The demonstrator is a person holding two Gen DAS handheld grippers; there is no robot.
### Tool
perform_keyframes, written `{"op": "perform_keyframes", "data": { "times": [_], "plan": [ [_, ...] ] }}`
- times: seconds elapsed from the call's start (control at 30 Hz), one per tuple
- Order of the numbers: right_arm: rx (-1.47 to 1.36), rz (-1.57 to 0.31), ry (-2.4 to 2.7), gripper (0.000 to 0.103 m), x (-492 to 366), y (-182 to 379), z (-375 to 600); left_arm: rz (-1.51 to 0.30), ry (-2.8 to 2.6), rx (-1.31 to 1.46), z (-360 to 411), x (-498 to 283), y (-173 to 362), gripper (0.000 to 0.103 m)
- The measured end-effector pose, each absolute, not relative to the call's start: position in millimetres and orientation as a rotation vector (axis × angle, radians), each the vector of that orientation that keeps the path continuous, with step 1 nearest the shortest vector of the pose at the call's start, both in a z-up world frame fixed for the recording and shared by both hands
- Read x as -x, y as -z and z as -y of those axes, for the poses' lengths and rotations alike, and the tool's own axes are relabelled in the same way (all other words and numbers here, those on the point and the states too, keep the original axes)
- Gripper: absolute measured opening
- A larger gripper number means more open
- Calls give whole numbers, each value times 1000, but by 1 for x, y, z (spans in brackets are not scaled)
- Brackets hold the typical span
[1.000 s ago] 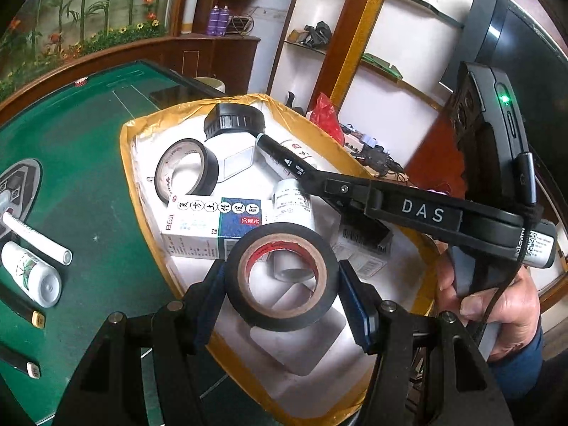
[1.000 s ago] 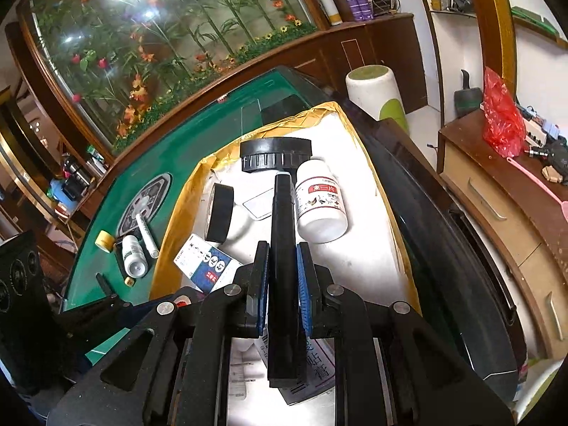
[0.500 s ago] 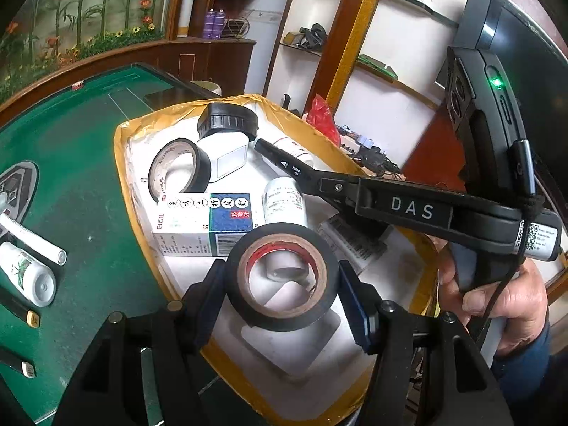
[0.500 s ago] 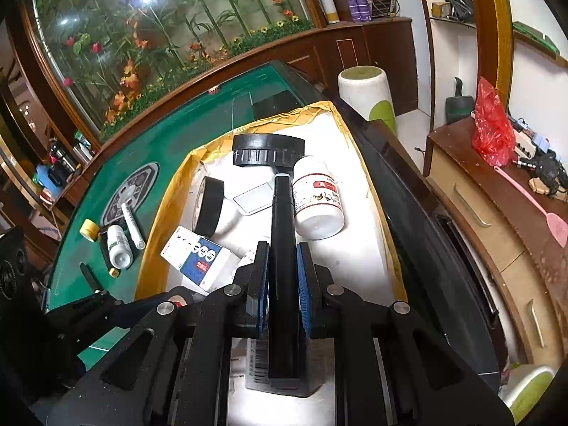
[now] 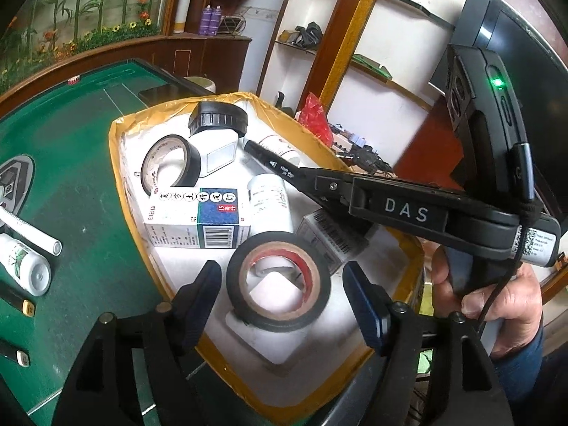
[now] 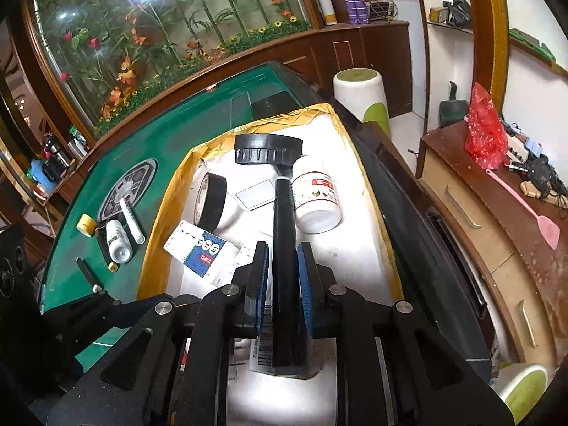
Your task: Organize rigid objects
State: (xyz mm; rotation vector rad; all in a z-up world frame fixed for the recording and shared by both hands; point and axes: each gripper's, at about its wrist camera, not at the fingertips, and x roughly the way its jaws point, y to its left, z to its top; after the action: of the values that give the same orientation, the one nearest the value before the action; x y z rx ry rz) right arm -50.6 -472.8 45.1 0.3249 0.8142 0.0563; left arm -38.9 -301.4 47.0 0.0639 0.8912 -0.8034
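Note:
A white box with yellow-taped walls (image 5: 117,163) sits on the green table. My left gripper (image 5: 280,294) is open, its fingers apart on both sides of a black tape roll with a red core (image 5: 278,285) that lies in the box. My right gripper (image 6: 282,273) has its jaws slightly parted around a long black bar (image 6: 284,234), which rests in the box; its tip also shows in the left wrist view (image 5: 273,161). The box also holds a second tape roll (image 5: 170,163), a blue and white carton (image 5: 197,222) and white bottles (image 6: 316,198).
On the green felt left of the box lie a white bottle (image 5: 25,266), a white tube (image 5: 32,232), small black sticks (image 5: 17,301) and a yellow cap (image 6: 87,225). A black-lidded jar (image 5: 216,120) lies at the box's far end. A wooden cabinet (image 6: 479,227) stands right.
My left gripper has opened and let go of the red-cored tape roll, which now lies in the box. My right gripper's jaws have loosened around the black bar.

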Motion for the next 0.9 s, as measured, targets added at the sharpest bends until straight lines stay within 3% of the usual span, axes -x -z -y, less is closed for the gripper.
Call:
{"op": "perform_keyframes", "data": {
  "times": [0.47,0.9],
  "plan": [
    [-313,-766,-49,16,68,-71,456,-839,808,-18,272,49,-64,72],
    [-198,-770,-210,16,65,-84,377,-802,704,121,195,38,-72,72]
  ]
}}
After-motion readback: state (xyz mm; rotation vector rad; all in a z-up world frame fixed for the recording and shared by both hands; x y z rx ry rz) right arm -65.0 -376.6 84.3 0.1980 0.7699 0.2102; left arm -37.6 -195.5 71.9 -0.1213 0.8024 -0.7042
